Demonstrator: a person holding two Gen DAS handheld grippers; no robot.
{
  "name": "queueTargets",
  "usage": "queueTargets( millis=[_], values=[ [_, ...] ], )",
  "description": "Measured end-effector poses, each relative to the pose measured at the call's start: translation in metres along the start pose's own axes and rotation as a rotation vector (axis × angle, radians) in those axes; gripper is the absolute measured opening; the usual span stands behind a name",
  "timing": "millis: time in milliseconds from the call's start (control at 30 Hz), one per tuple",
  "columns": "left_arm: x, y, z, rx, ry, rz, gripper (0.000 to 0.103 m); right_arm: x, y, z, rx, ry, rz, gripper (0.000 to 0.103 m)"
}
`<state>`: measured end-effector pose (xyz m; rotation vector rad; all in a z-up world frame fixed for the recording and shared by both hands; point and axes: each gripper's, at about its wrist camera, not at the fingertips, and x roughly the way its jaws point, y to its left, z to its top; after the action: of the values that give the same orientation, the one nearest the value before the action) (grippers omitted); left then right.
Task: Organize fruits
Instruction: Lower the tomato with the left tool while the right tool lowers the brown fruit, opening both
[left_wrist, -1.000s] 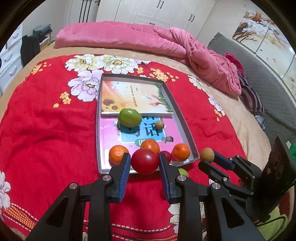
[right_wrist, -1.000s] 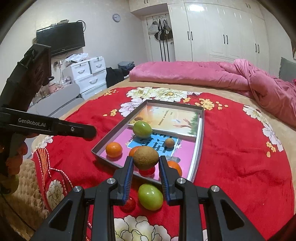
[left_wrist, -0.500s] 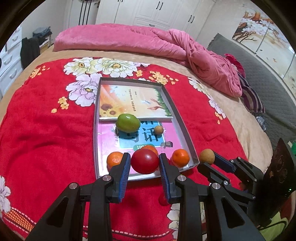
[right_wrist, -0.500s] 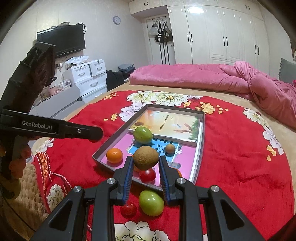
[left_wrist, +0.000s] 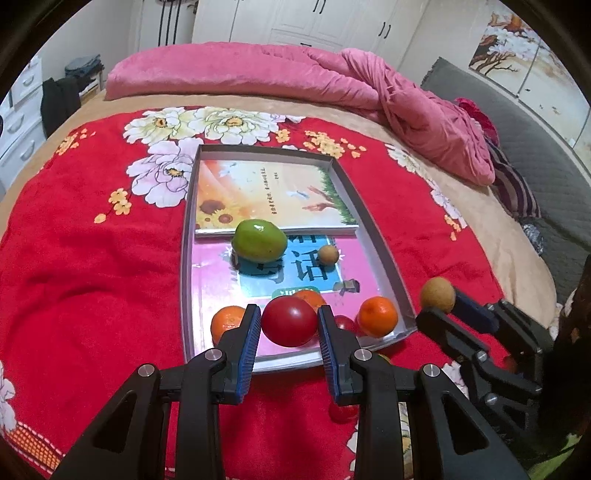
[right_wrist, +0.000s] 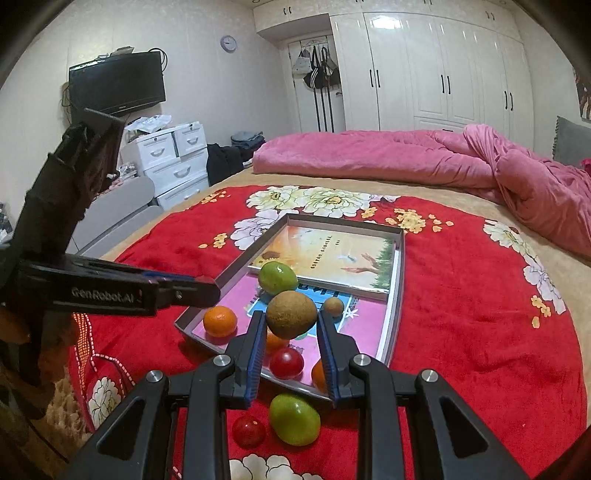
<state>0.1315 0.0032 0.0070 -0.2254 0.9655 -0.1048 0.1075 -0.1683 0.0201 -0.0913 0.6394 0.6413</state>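
Both grippers are clamped on fruit bound for the tray (left_wrist: 373, 218): the left gripper (left_wrist: 288, 328) pinches a tomato (left_wrist: 290, 321) over its 6 o'clock edge, the right gripper (right_wrist: 291, 332) a kiwi (right_wrist: 291, 314) at 5 o'clock.

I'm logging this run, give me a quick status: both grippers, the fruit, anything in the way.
Left gripper shut on red tomato. Right gripper shut on brown kiwi. Tray part filled; green fruit, small tomato outside it on blanket. Nothing blocking.
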Motion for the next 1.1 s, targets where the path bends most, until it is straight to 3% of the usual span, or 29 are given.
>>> queueTargets(
  millis=[1100],
  values=[
    [0.045,0.000,-0.011,0.056,0.061,0.027,0.032,0.039,0.014,-0.015,-0.074,0.111,0.038,0.028]
  ],
)
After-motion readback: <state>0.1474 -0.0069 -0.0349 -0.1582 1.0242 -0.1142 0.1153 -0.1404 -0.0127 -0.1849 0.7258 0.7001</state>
